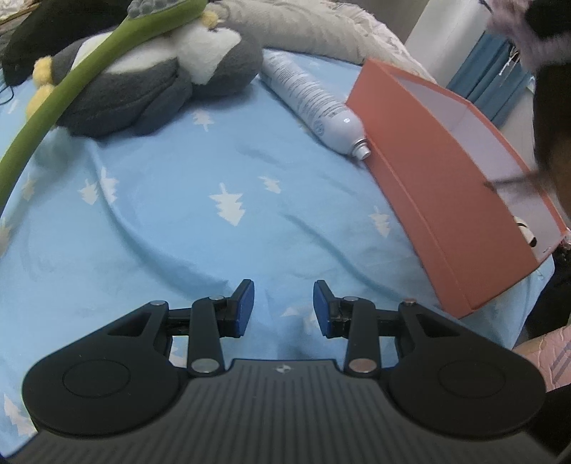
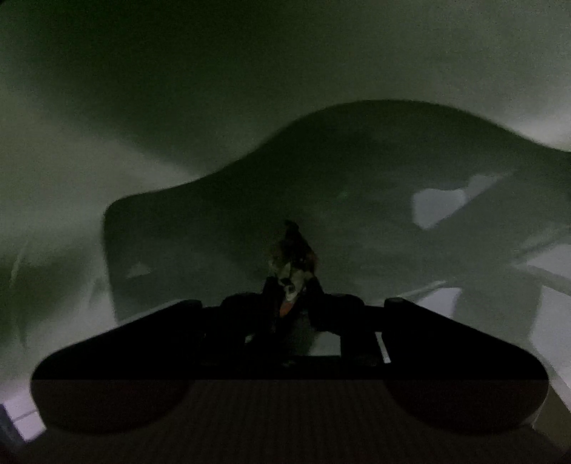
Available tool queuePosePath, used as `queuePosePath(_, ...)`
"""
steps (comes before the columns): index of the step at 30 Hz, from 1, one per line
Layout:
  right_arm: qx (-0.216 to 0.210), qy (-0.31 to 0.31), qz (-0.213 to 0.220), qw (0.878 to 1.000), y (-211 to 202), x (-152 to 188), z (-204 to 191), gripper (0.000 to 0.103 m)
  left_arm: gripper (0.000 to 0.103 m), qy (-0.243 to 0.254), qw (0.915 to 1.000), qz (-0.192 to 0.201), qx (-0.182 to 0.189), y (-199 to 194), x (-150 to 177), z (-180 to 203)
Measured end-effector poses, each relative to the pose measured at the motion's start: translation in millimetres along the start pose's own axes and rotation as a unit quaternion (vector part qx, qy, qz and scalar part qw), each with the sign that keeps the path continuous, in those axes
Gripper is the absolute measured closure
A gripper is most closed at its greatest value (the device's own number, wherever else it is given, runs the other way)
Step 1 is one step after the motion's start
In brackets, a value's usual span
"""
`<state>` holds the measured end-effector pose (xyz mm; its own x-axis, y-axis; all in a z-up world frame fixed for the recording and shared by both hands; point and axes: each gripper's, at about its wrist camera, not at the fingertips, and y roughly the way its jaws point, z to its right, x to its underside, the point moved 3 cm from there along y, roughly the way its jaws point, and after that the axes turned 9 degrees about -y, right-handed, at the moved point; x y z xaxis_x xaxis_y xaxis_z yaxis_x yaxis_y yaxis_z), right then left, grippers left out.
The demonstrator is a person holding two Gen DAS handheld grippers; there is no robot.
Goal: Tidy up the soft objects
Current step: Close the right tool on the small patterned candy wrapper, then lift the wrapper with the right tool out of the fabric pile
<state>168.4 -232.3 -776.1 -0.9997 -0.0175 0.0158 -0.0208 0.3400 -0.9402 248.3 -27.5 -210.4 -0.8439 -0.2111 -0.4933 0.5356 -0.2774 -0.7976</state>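
Note:
My left gripper (image 1: 283,296) hovers open over the blue tree-print sheet (image 1: 200,228), with nothing between its blue pads. A grey and white plush penguin (image 1: 150,89) lies at the far left, and a long green plush stem (image 1: 82,75) is draped over it. At the right an orange box (image 1: 424,200) with a white inside holds a small white and black item (image 1: 527,232). The right wrist view is very dark. My right gripper (image 2: 291,285) is shut on a small dark furry toy (image 2: 293,250) with pale and orange bits, above a pale shadowed surface.
A white tube-shaped bottle (image 1: 314,103) lies against the box's far end. A grey quilt (image 1: 314,32) is bunched behind it. A dark blurred shape (image 1: 551,117) and a fuzzy pink sleeve (image 1: 514,32) hang over the box at the right edge. The bed's edge runs past the box.

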Motion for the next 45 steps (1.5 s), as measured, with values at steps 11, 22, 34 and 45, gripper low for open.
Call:
queuePosePath(11, 0.043, 0.094, 0.001, 0.995, -39.7, -8.5, 38.3, 0.084, 0.062, 0.03, 0.9993, -0.014, 0.018, -6.5, 1.5, 36.8)
queuePosePath(22, 0.019, 0.239, -0.009, 0.971, -55.2, 3.3, 57.7, 0.084, 0.062, 0.083, 0.996, -0.026, 0.021, -6.0, 6.2, 77.8)
queuePosePath(34, 0.019, 0.355, -0.048, 0.933, -87.6, 8.6, 66.3, 0.084, 0.062, 0.051, 0.998, -0.017, 0.034, -8.8, 10.9, 63.4)
queuePosePath(45, 0.088, 0.365, -0.085, 0.923, -147.5, 12.6, 55.1, 0.084, 0.062, 0.01, 0.9998, 0.002, 0.018, -39.9, 12.5, 19.8)
